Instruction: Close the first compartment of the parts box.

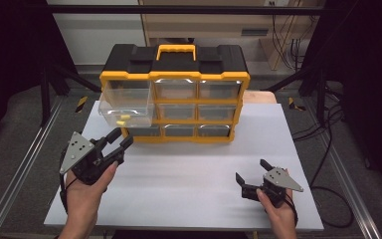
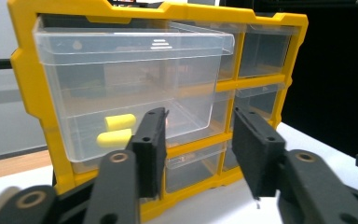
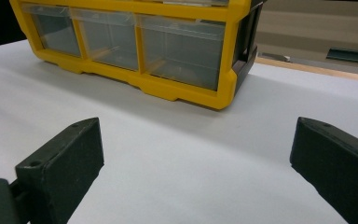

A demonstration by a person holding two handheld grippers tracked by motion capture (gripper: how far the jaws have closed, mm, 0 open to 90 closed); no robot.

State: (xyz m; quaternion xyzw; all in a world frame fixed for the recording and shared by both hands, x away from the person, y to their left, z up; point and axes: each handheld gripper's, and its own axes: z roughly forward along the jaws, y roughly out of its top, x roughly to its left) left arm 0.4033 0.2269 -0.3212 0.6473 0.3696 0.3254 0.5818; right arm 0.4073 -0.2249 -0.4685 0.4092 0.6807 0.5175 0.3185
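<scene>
Before the organizer (image 1: 175,94), its top-left drawer (image 1: 127,102) juts out, two yellow earplugs (image 2: 115,130) inside. Left gripper (image 1: 120,141) half-open, empty; right gripper (image 1: 251,171) wide, empty. Next, probably push the drawer shut squarely.

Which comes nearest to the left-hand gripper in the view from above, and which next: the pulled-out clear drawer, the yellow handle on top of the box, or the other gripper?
1. The pulled-out clear drawer, just beyond the left gripper, at the box's top-left corner.
2. The yellow handle, farther back, on top of the box.
3. The right gripper, across the table at the right.
</scene>
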